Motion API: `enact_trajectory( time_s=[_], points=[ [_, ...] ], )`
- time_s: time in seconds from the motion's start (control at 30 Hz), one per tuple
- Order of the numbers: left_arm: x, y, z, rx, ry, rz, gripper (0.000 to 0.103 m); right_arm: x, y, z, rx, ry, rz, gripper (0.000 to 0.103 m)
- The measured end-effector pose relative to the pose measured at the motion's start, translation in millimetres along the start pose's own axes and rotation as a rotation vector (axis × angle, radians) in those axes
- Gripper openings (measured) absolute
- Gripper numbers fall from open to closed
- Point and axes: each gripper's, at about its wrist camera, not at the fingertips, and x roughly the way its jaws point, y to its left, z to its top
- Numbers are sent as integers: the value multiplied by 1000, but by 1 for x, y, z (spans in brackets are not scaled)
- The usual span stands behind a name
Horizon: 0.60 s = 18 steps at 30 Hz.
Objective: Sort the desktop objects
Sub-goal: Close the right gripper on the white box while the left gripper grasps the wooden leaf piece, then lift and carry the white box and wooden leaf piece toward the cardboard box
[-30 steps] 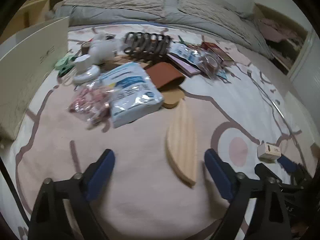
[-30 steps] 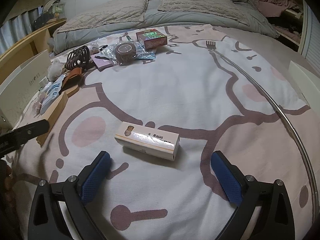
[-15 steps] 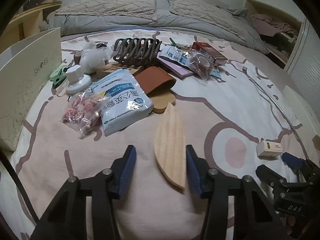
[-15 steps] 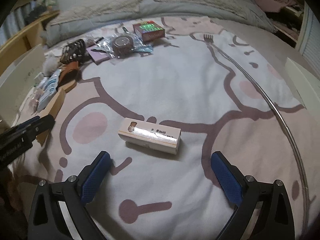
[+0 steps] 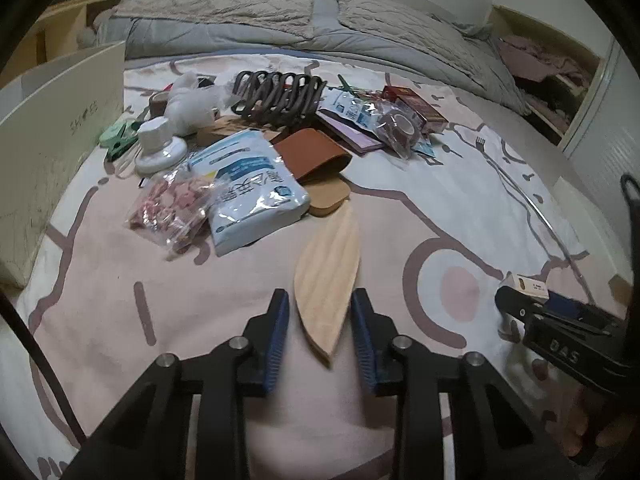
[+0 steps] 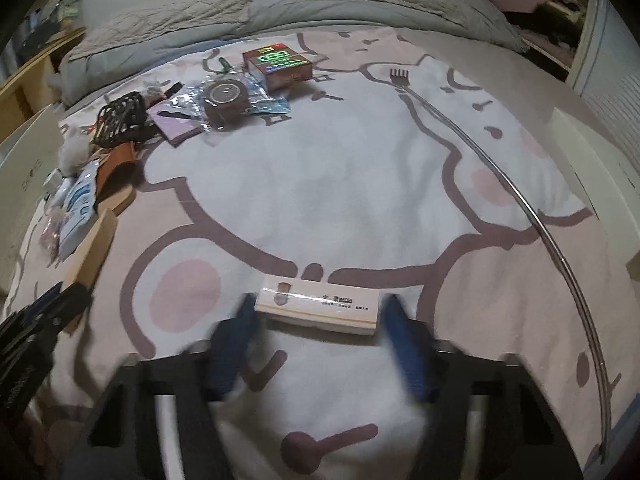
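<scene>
The bed (image 5: 400,208) carries the same pile at upper left of the left view as a second ago. The left claw (image 5: 320,336), wide then, is closing around the near tip of the wooden leaf (image 5: 326,280) at lower centre; small gaps remain at both pads. The right claw (image 6: 320,336), wide a second ago, is closing on the matchbox (image 6: 316,310) at lower centre, pads at its ends; contact is blurred.
</scene>
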Motion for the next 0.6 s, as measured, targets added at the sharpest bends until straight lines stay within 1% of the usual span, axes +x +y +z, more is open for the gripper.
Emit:
enact_trajectory(
  time_s=[0.17, 0.37, 0.43, 0.53, 0.57, 0.6],
  points=[
    [-4, 8, -1, -31, 10, -10, 29, -5, 1, -3, 10, -11, 20, 58],
    [-9, 19, -2, -74, 21, -18, 28, -16, 24, -14, -54, -16, 73, 58],
    [-10, 22, -2, -82, 20, -20, 27, -19, 34, -18, -78, -21, 74, 58],
    [-10, 24, 0, -80, 25, -50, 28, -25, 48, -27, -127, -39, 85, 58],
    [-10, 23, 1, -67, 26, -56, 30, -27, 54, -30, -148, -44, 90, 58],
    [-11, 23, 3, -46, 24, -54, 38, -27, 57, -33, -161, -45, 91, 58]
  ],
)
